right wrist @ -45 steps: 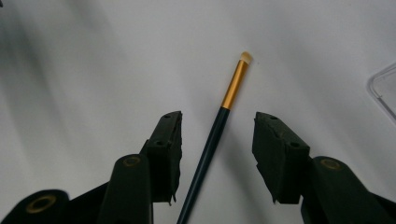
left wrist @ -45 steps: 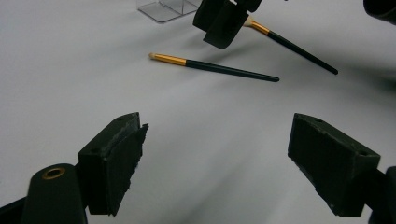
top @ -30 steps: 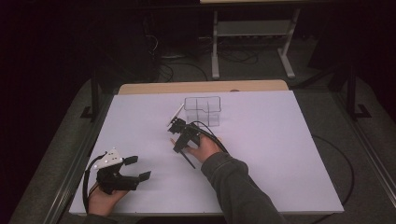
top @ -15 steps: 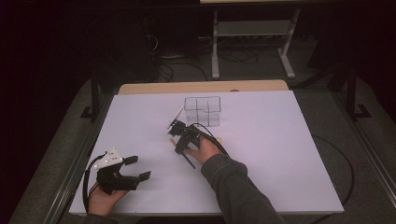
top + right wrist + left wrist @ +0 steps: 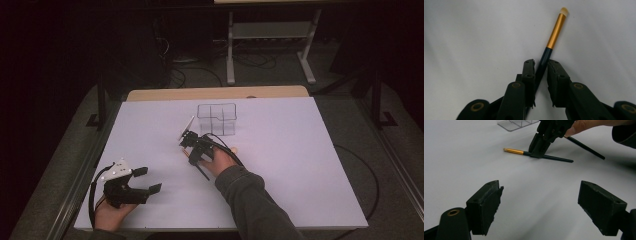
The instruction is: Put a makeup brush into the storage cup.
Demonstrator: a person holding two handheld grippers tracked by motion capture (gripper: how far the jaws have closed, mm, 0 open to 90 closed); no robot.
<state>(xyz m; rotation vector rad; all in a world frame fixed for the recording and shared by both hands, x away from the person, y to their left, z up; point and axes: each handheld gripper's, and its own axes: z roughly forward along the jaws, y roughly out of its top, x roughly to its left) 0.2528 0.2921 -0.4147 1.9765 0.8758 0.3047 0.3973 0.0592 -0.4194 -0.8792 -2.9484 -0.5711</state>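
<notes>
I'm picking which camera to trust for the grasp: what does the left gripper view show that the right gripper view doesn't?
Left gripper view: the left gripper, fingers open over the table; a clear divided organizer; a second dark stick by the person's hand.
Right gripper view: the makeup brush with its pale tip close up, and the right gripper, whose fingers have just been closing and now meet the dark handle.
Both: the gold-ferruled makeup brush lying on the white table.

No text, label, brand, number or sign can be read on anything in the high view or either gripper view.
</notes>
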